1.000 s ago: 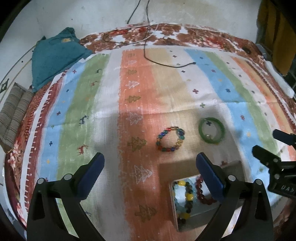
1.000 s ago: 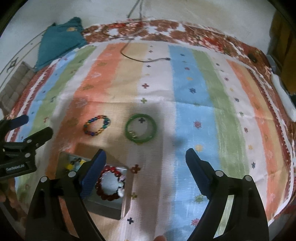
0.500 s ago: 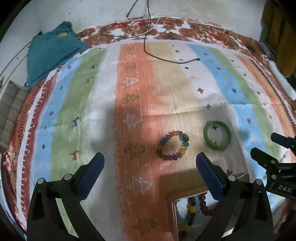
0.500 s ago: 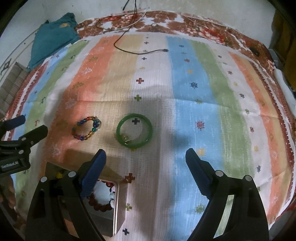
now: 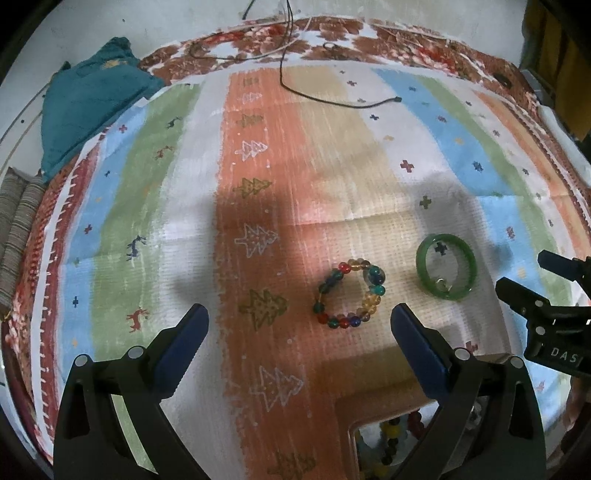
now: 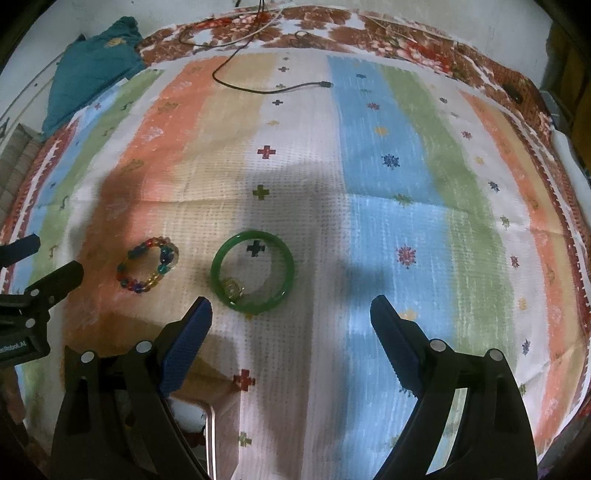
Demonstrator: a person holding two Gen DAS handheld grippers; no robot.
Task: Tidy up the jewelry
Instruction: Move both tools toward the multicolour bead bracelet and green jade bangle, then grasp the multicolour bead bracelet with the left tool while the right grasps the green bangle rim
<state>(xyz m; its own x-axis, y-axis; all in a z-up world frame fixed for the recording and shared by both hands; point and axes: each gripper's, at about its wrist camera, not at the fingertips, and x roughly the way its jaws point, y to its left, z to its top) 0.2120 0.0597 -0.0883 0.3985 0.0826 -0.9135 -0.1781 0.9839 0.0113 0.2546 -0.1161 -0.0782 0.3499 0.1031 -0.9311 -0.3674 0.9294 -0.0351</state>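
Note:
A bracelet of coloured glass beads (image 5: pixel 350 294) (image 6: pixel 147 265) lies on the striped cloth. Beside it to the right rests a green bangle (image 5: pixel 446 271) (image 6: pixel 252 273) with a small gold charm. My left gripper (image 5: pixel 299 317) hovers open just short of the beaded bracelet, nothing between its blue pads. My right gripper (image 6: pixel 291 310) is open too, with its left fingertip close to the bangle's near edge. A metal tin (image 5: pixel 373 450) (image 6: pixel 210 432) holding several other bead bracelets sits at the bottom edge, mostly hidden by the fingers.
A striped cloth (image 5: pixel 332 177) covers the surface. A black cable (image 5: pixel 332 99) trails across its far part. A teal cloth (image 5: pixel 88 110) is bunched at the far left. A patterned red fabric (image 6: pixel 406 33) borders the far edge.
Both grippers have moved forward and lower toward the bracelet and bangle, which now look larger and nearer. The tin has slid almost out of view at the bottom. Jaws stayed open.

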